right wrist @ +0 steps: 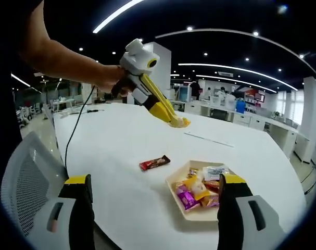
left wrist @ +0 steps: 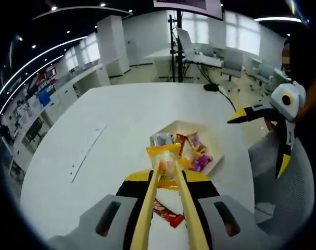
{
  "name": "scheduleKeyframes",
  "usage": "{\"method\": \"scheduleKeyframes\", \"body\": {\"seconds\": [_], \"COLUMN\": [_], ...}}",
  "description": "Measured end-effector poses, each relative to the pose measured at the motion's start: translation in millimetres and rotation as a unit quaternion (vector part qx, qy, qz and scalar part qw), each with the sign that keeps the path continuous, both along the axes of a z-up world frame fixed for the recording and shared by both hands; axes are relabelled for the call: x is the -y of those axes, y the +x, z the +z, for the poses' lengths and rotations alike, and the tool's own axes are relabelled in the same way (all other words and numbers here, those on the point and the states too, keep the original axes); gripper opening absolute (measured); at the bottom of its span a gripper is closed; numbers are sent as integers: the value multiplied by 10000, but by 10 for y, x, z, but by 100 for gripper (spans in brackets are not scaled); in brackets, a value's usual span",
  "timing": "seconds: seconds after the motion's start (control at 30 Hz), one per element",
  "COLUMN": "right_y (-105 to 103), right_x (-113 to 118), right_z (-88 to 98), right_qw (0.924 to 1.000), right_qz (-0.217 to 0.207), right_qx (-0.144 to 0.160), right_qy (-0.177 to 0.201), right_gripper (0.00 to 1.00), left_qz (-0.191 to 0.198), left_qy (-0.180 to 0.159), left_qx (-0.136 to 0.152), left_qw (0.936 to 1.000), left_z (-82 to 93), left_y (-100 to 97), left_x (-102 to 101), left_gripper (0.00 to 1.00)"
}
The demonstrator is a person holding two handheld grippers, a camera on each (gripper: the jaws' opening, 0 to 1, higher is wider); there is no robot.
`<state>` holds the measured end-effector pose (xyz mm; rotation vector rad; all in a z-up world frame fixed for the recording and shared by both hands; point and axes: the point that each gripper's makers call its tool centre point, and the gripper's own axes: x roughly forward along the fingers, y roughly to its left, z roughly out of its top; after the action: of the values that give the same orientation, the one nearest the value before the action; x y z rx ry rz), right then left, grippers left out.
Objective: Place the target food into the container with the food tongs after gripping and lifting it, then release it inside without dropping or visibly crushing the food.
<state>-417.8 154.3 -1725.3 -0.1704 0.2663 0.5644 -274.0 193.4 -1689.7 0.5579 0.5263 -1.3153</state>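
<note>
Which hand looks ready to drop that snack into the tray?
Left. Its tongs grip a yellow packet, raised above the table near the tray. The right gripper is open and holds nothing.

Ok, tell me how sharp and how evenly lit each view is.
Left gripper view: table bright and washed out, windows glaring, snack packet in the tongs slightly soft. Right gripper view: ceiling dark with bright strip lights, tray and red bar fairly sharp, edges curved by fisheye.

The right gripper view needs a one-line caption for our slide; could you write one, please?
Left gripper lifts a yellow snack packet with tongs above the white table, tray of snacks nearby.
</note>
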Motion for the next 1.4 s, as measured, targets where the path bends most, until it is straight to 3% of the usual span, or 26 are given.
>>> {"method": "scheduleKeyframes", "body": {"seconds": [0.73, 1.4], "right_y": [48, 38], "right_x": [162, 123], "right_z": [110, 88], "right_qw": [9988, 9992], "right_qz": [-423, -366], "right_qx": [221, 153], "right_qy": [113, 95], "right_gripper": [100, 99], "left_qz": [-434, -676], "left_qy": [-33, -64], "left_qx": [-85, -204], "left_qw": [9990, 9975], "left_z": [-123, -291], "left_y": [-81, -141], "left_x": [608, 1106], "left_gripper": [17, 18]}}
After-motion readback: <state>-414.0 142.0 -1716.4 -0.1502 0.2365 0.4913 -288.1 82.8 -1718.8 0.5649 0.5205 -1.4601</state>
